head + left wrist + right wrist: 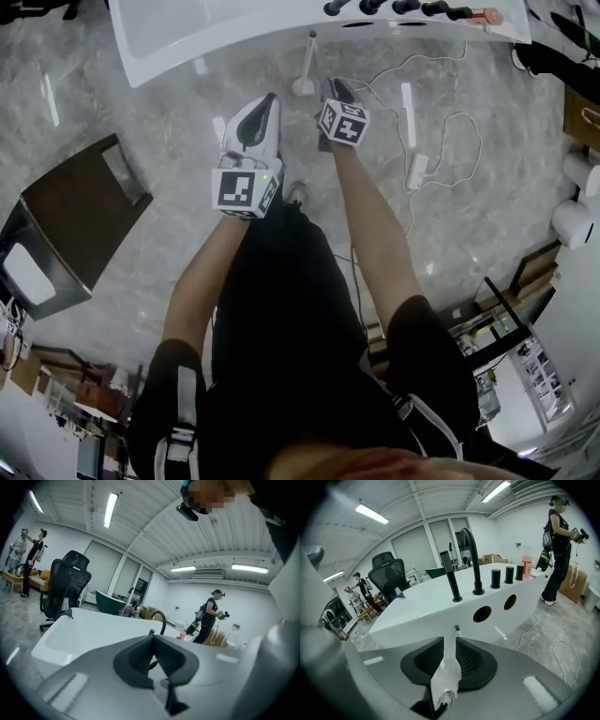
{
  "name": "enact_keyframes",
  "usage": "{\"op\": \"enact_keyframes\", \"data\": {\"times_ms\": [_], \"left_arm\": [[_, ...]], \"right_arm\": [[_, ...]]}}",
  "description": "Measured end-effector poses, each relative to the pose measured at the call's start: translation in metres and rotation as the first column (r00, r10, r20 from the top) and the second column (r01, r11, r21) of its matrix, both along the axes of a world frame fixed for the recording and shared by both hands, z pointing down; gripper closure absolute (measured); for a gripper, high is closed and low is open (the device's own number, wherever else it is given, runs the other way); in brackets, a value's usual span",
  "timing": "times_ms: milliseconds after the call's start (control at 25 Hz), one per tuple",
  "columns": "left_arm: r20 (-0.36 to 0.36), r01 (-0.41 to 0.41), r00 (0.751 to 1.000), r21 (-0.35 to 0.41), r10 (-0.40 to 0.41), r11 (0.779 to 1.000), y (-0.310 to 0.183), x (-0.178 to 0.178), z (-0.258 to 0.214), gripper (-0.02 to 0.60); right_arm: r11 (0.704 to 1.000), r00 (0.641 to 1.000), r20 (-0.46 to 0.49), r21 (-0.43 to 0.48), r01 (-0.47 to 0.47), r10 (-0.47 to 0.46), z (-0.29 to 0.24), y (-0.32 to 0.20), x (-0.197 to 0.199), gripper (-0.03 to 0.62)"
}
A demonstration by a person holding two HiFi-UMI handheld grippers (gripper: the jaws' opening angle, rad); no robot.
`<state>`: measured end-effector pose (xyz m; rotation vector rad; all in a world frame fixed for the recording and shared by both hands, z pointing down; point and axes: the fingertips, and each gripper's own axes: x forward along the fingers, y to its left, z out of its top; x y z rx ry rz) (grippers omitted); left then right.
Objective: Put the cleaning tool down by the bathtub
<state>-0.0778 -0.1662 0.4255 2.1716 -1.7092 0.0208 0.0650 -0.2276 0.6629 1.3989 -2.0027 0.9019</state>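
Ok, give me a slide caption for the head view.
White slim-handled cleaning tool stands on the grey marble floor beside the white bathtub, near the right gripper.

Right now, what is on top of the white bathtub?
On the bathtub's rim: a curved black faucet, a black wand, three black knobs and an orange bottle. Much of the tub's inside is hidden.

The bathtub is finished in smooth, glossy white, its taps in matt black; the cleaning tool is seen as shiny white plastic, the floor as polished grey marbled stone
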Motion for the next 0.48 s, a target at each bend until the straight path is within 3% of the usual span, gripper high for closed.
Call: {"op": "enact_keyframes", "data": {"times_ms": [480], "left_arm": [[-0.01, 0.033, 0.999, 0.099, -0.032, 0.995, 0.044, 0.023, -0.085, 0.574]], "right_arm": [[0.999, 0.999, 0.044, 0.05, 0.019, -0.021, -0.093, 0.071, 0.013, 0.542]]}}
